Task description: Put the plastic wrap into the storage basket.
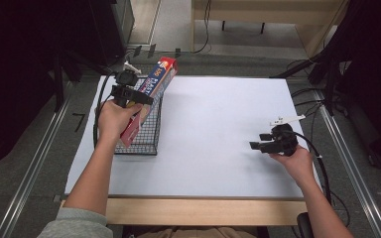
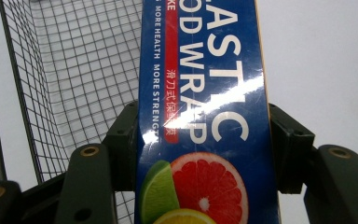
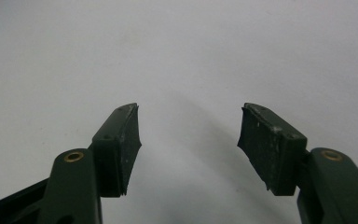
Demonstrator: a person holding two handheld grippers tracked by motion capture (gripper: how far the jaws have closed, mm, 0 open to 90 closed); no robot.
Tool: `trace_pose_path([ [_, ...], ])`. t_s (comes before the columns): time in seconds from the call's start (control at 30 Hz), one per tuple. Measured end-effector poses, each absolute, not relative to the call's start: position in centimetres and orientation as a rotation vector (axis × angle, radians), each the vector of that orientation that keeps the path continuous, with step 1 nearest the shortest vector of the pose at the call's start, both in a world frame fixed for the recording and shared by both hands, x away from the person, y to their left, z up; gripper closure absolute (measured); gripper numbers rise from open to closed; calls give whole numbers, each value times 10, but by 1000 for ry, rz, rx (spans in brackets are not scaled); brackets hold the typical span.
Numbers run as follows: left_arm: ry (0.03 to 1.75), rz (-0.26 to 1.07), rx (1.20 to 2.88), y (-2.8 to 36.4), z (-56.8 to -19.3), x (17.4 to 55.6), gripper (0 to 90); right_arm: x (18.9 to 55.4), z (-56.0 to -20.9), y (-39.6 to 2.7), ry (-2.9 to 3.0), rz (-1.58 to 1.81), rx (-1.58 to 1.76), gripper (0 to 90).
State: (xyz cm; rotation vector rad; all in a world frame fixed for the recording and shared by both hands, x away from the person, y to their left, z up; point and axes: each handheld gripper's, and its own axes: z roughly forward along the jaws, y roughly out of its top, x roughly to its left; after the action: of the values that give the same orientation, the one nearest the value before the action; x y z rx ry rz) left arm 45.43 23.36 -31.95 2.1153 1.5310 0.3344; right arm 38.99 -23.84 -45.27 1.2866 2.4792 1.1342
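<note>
A long blue plastic food wrap box (image 1: 151, 89) with red ends and citrus pictures slants over a black wire basket (image 1: 146, 134) at the table's left. My left gripper (image 1: 134, 97) is shut on the box. In the left gripper view both pads press the sides of the box (image 2: 205, 116), with the basket mesh (image 2: 74, 70) behind it. My right gripper (image 1: 258, 141) hovers low over the white table surface (image 1: 218, 124) at the right, jaws pointing left. The right gripper (image 3: 189, 140) stands open in its own view, nothing between its pads.
The white sheet covers the table, with a wooden front edge (image 1: 203, 210). Metal rails (image 1: 30, 168) run along both sides of the table. Cables (image 1: 322, 168) trail from the right gripper. Dark stands and equipment surround the far corners.
</note>
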Motion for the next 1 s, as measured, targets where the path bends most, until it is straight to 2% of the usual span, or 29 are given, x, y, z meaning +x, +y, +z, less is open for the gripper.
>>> trace_pose_path([
  [0.47, 1678, 399, 2049, 248, -329, 466, 407, 392, -453, -236, 2487, 1134, 1278, 392],
  [1.0, 1775, 397, 1983, 250, -342, 489, 406, 391, -451, -238, 2485, 1134, 1275, 392],
])
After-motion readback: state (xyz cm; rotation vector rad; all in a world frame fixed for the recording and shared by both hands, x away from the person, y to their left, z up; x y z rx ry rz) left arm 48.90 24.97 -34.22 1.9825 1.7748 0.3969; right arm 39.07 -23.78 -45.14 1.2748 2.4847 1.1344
